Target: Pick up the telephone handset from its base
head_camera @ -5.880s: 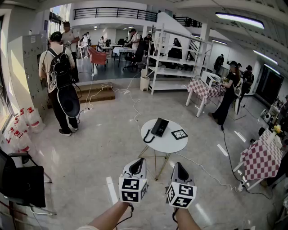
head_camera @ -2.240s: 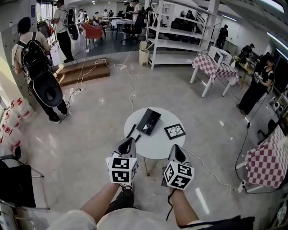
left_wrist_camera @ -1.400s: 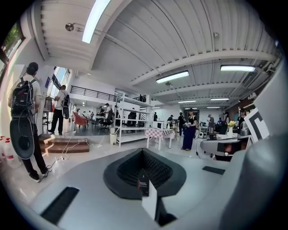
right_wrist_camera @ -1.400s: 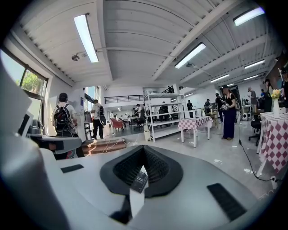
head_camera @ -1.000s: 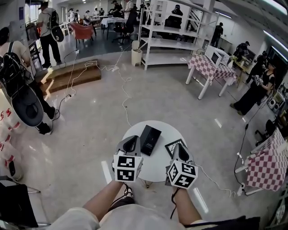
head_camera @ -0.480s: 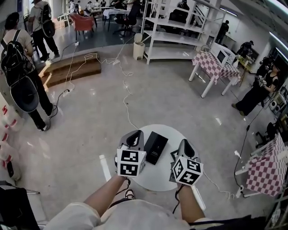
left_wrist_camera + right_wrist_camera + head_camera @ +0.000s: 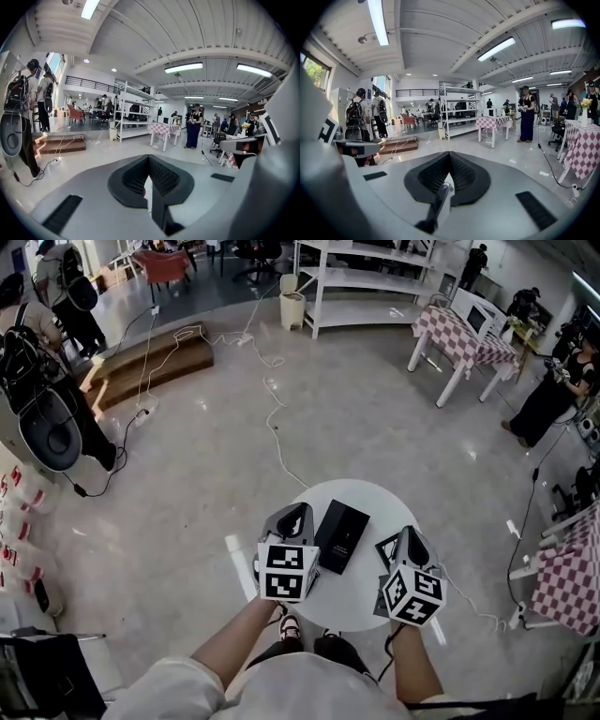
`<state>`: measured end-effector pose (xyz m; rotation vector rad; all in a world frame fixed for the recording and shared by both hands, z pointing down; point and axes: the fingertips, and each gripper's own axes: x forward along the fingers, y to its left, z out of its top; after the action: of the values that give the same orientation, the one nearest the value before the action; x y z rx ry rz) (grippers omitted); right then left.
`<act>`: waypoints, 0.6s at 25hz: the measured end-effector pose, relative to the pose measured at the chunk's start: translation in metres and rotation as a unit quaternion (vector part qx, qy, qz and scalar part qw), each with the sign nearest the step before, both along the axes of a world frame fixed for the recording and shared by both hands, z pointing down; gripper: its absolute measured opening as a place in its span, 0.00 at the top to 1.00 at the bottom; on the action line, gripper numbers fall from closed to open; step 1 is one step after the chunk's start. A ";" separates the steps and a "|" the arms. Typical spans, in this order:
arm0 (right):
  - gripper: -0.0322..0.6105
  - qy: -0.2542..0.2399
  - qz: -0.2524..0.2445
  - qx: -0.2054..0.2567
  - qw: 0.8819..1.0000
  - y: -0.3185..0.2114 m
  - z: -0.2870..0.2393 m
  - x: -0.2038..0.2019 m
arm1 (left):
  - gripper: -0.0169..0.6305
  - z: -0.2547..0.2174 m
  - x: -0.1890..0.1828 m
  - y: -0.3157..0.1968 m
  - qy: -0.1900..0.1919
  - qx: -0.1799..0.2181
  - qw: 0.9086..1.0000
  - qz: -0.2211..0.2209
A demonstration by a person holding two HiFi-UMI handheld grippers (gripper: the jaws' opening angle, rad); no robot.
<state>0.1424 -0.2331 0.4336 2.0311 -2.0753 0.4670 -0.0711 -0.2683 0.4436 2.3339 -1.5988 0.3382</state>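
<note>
Left gripper (image 7: 296, 514) and right gripper (image 7: 411, 536), each with its jaws closed tip to tip on nothing, were held above the near part of the round white table (image 7: 367, 491), pointing away from the person and slightly downward. Between them, touched by neither, the black phone (image 7: 340, 535) lay flat on the tabletop, its handset not distinguishable from the base in the head view. A dark-framed tile (image 7: 385, 547) lay just right of the phone, partly hidden by the right gripper, and a white cable (image 7: 274, 432) trailed across the floor beyond the table.
</note>
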 end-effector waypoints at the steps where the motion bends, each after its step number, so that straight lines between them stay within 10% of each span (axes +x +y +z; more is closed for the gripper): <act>1: 0.92 -0.003 0.000 -0.003 1.000 -0.002 0.003 0.003 | 0.97 0.004 0.002 -0.001 -0.001 -0.004 1.000 -0.003; 15: 0.92 -0.012 -0.024 -0.031 0.999 -0.030 0.034 0.021 | 0.97 0.050 0.006 0.000 -0.018 -0.061 0.997 -0.035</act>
<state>0.1631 -0.2631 0.4681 1.9454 -2.0903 0.5433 -0.0655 -0.2685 0.4940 2.1879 -1.6241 0.4524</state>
